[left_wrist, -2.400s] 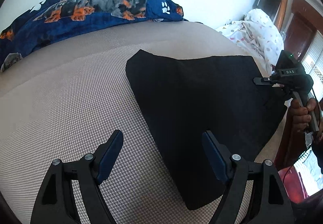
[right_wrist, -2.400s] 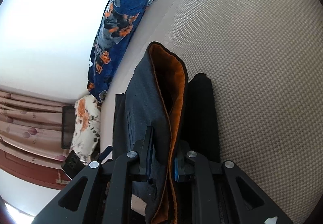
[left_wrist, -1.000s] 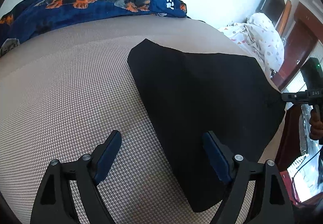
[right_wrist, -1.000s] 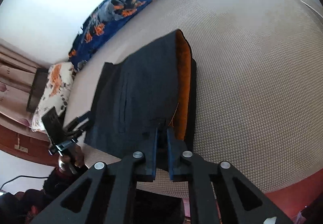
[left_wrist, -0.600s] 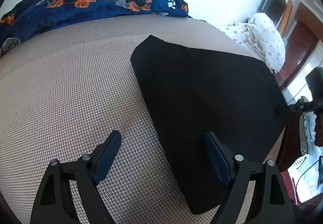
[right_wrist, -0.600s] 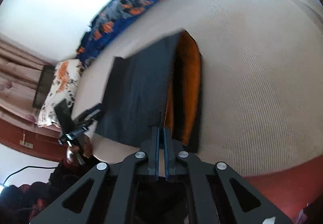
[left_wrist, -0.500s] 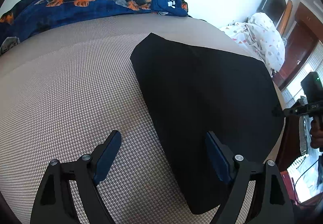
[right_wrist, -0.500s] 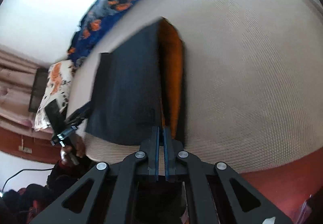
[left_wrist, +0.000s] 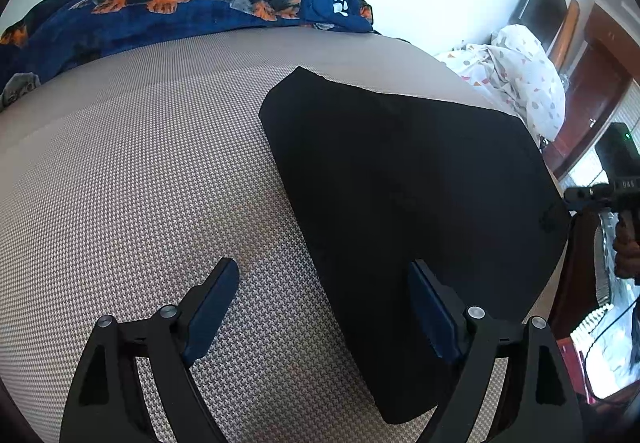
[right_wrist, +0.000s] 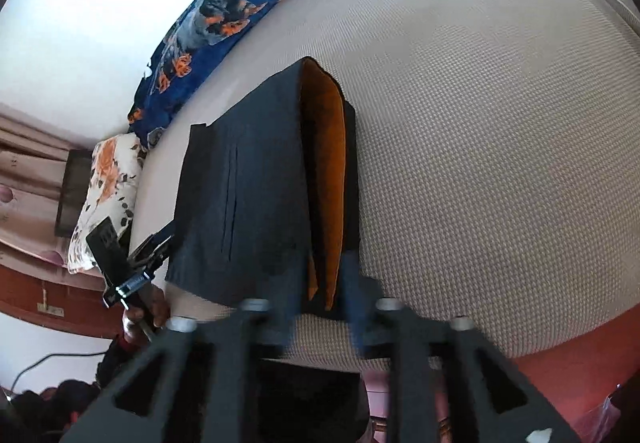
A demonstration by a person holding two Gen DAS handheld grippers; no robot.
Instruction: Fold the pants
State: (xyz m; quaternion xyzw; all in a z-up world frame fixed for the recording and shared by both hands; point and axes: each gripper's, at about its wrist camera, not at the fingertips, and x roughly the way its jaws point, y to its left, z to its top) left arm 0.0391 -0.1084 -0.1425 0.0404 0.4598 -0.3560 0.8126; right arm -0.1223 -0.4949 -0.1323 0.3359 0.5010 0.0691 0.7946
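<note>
The dark folded pants (left_wrist: 400, 203) lie flat on the beige bed (left_wrist: 140, 183). In the right wrist view the pants (right_wrist: 248, 195) show an orange lining (right_wrist: 324, 179) along their right fold. My left gripper (left_wrist: 322, 279) hovers open over the pants' near left edge, its right finger (left_wrist: 432, 303) above the cloth. My right gripper (right_wrist: 320, 283) is blurred and its jaws are opening; the pants' near edge lies between them, with the pads off it. Each gripper shows small in the other's view: the right gripper (left_wrist: 592, 195) and the left gripper (right_wrist: 152, 247).
A blue dog-print blanket (left_wrist: 180, 3) lies along the far side of the bed. White dotted bedding (left_wrist: 520, 83) is bunched at one corner, and a floral pillow (right_wrist: 104, 195) sits at another. The bed's edge and red-brown furniture (right_wrist: 560, 363) lie close below my right gripper.
The right gripper, shut on the pants' edge a second ago, went fully shut and now has its jaws parting. The pants lie flatter. The left gripper has stayed put.
</note>
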